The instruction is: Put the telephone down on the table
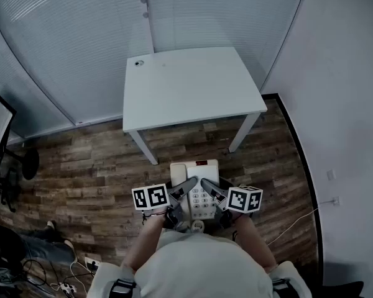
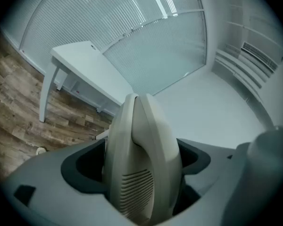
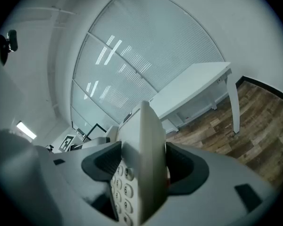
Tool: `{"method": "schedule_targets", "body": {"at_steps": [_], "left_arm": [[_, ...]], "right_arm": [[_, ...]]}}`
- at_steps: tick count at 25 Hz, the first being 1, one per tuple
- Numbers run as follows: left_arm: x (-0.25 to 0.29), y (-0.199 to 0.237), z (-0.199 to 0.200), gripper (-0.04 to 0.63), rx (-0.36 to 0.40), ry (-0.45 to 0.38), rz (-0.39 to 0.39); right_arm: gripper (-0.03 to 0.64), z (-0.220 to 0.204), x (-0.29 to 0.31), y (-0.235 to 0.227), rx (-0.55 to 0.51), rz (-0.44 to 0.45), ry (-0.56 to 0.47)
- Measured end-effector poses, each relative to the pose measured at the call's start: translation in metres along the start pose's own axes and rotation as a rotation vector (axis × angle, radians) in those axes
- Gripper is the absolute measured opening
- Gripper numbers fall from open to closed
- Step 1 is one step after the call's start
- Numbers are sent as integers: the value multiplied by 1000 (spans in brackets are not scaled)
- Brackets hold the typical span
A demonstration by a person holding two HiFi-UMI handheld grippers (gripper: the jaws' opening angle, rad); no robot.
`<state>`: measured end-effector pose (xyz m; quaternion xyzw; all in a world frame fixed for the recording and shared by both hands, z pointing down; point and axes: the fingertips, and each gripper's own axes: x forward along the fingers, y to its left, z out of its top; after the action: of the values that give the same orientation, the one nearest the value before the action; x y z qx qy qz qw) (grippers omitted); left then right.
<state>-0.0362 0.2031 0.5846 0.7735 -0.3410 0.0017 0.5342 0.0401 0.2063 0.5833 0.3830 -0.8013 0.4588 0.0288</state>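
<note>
A cream desk telephone [image 1: 199,191] with a keypad hangs in the air in front of my body, over the wooden floor. My left gripper [image 1: 183,189] is shut on its left side, where the handset [image 2: 142,159] fills the gap between the jaws. My right gripper [image 3: 141,166] is shut on the telephone's right edge [image 3: 148,159], with the keypad buttons showing beside the jaw. In the head view the right gripper [image 1: 211,191] faces the left one across the phone. The white table [image 1: 193,85] stands ahead, apart from the phone and higher in that view.
A glass wall with blinds [image 1: 81,36] runs behind the table, and a white wall [image 1: 348,104] closes the right side. A small round fitting [image 1: 138,63] sits at the table's far left corner. A dark office chair [image 1: 3,166] and floor cables [image 1: 62,284] lie at the left.
</note>
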Motion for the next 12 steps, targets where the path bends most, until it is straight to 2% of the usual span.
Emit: {"method": "schedule_targets", "body": {"at_steps": [5, 12], "left_arm": [[-23, -3, -36, 425, -15, 1, 15], [-45, -11, -37, 425, 3, -12, 10]], "right_arm": [[305, -35, -20, 10, 6, 1, 28], [304, -41, -25, 32, -7, 17, 24]]}}
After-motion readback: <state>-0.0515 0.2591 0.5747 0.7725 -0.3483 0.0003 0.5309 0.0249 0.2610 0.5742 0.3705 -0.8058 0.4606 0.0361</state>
